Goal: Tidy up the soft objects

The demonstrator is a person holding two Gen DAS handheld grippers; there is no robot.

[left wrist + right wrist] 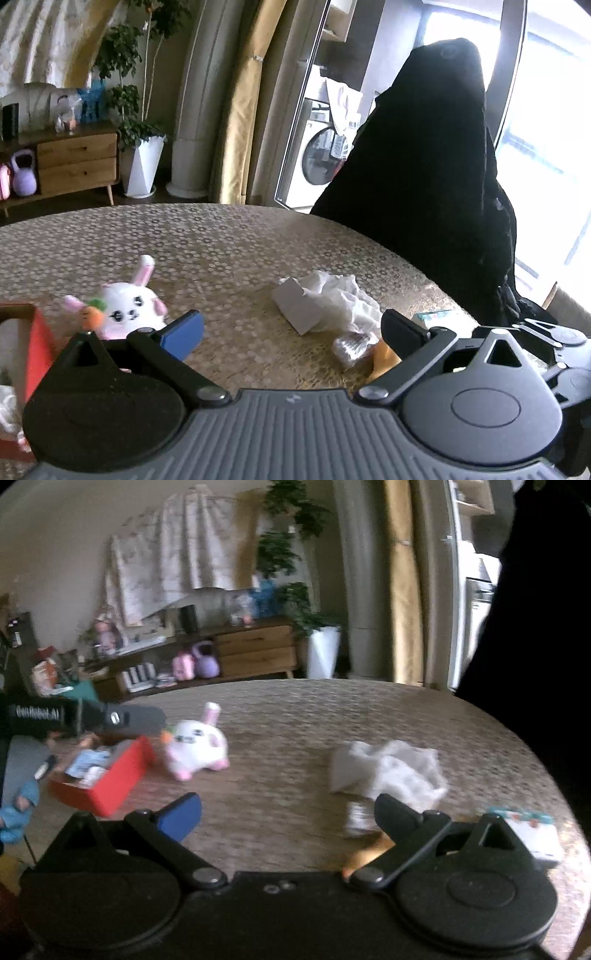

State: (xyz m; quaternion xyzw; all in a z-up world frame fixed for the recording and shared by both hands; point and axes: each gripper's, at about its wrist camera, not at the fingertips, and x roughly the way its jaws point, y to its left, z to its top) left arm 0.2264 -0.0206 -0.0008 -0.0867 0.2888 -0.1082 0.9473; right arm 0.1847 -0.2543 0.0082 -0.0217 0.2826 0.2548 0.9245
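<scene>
Both claws, left gripper (291,328) and right gripper (286,812), gape empty above the table (295,716). Left of the plush rabbit (195,747), the red box (110,779) sits under a black bar (85,716) reading "GenRobot.AI".

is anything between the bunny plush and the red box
Nothing visible. In the right wrist view the bunny plush sits right beside the red box, with only bare tablecloth between them.

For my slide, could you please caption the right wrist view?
Open right gripper faces plush rabbit, red box and crumpled plastic.
</scene>
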